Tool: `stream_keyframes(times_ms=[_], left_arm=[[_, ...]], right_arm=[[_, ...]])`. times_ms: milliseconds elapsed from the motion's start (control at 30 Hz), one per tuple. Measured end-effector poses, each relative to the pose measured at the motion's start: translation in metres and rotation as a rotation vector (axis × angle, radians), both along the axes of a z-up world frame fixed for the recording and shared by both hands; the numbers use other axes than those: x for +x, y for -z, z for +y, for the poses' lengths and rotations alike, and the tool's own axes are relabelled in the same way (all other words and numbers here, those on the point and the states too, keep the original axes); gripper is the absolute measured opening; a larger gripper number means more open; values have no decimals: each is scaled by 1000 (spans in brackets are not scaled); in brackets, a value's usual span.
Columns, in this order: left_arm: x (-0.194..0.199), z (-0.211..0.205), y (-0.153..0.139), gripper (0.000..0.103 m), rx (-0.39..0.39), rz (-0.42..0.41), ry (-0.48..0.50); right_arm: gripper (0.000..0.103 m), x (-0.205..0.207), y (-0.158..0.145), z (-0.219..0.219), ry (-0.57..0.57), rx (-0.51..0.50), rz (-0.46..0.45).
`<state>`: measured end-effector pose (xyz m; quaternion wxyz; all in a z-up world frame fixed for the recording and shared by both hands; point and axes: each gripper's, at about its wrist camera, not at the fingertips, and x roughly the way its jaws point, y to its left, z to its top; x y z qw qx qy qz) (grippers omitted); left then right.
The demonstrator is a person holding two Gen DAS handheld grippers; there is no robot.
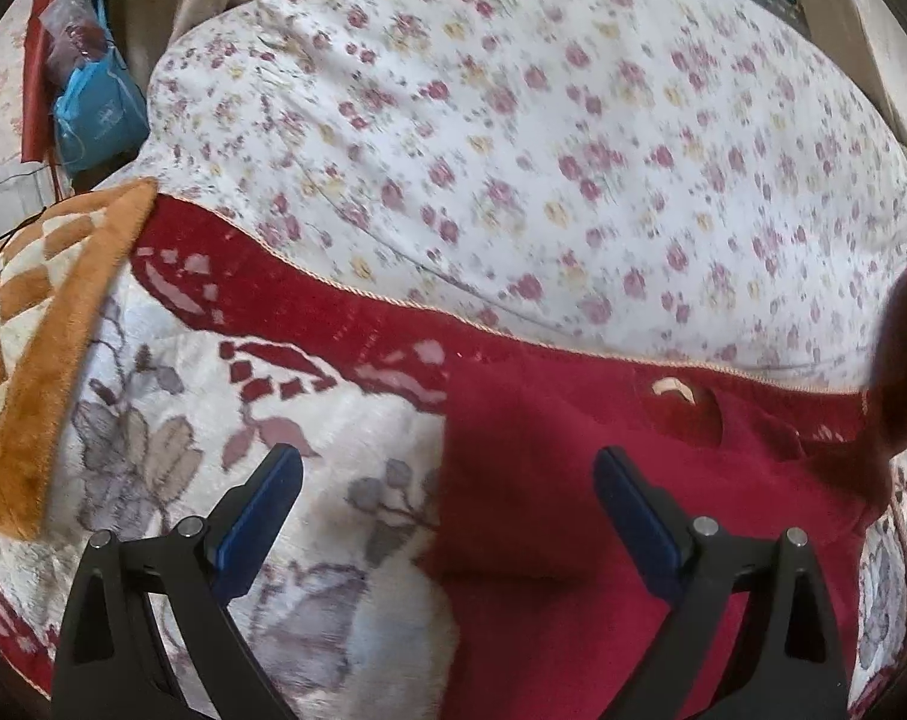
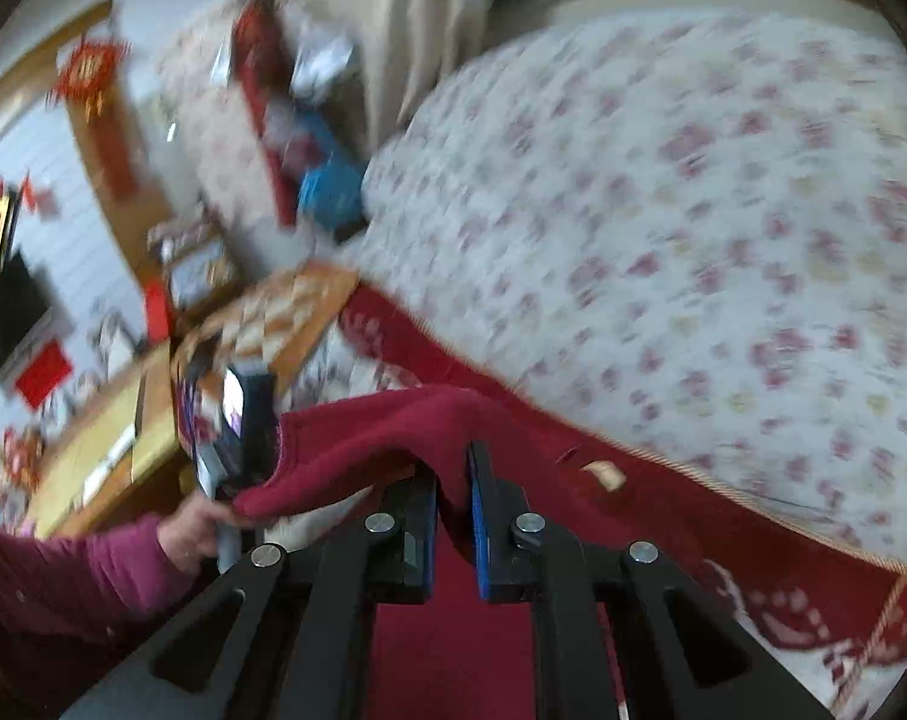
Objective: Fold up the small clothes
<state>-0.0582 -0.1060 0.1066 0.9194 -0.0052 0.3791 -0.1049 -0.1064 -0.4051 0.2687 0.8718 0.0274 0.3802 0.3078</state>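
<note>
A dark red garment (image 1: pixel 573 510) lies spread on the bed blanket, with a pale neck label showing near its top. My left gripper (image 1: pixel 447 459) hovers over its left edge, jaws wide open and nothing between the blue pads. In the right wrist view my right gripper (image 2: pixel 453 468) is shut on a fold of the red garment (image 2: pixel 393 426), which drapes up and over the fingers, lifted off the bed. The left gripper's body (image 2: pixel 237 432) shows at the left of that view, held by a hand (image 2: pixel 189 534) in a magenta sleeve. The right wrist view is blurred.
A white floral quilt (image 1: pixel 513 120) is heaped behind the garment. The blanket (image 1: pixel 183 420) underneath is cream with a red border. An orange checked cushion (image 1: pixel 33 330) lies at the left, a blue bag (image 1: pixel 99 114) beyond it. Furniture (image 2: pixel 93 450) stands beside the bed.
</note>
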Motion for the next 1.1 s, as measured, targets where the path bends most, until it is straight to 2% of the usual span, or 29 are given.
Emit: stream_keyframes(times_ms=[167, 300, 367, 433, 467, 533, 600, 700, 833, 933, 1033, 1100], left_arm=[[6, 21, -3, 97, -55, 10, -20], [14, 25, 4, 97, -40, 29, -20], [19, 23, 9, 97, -39, 44, -11], [24, 21, 14, 97, -33, 63, -2], [27, 20, 17, 97, -29, 73, -5], [30, 19, 20, 97, -34, 88, -10], [32, 17, 20, 97, -63, 100, -12], [30, 12, 17, 97, -74, 98, -7], [24, -4, 19, 97, -39, 94, 18], [23, -13, 25, 97, -24, 108, 21], [22, -19, 29, 97, -29, 123, 14], [21, -23, 30, 97, -34, 127, 18]], right_arm=[[10, 67, 78, 71, -148, -109, 166], [12, 121, 152, 97, -141, -183, 293], [15, 147, 186, 98, -51, -240, 310], [27, 169, 203, 87, 75, -269, 319], [41, 176, 207, 76, 154, -271, 322], [45, 178, 201, 54, 252, -217, 326], [46, 164, 181, 31, 268, -139, 306], [55, 113, 137, -1, 291, -161, 183], [58, 25, 96, -40, 335, -221, 49], [58, -20, 104, -55, 388, -294, 53], [58, -42, 132, -55, 415, -406, 70], [58, -46, 148, -58, 423, -398, 104]])
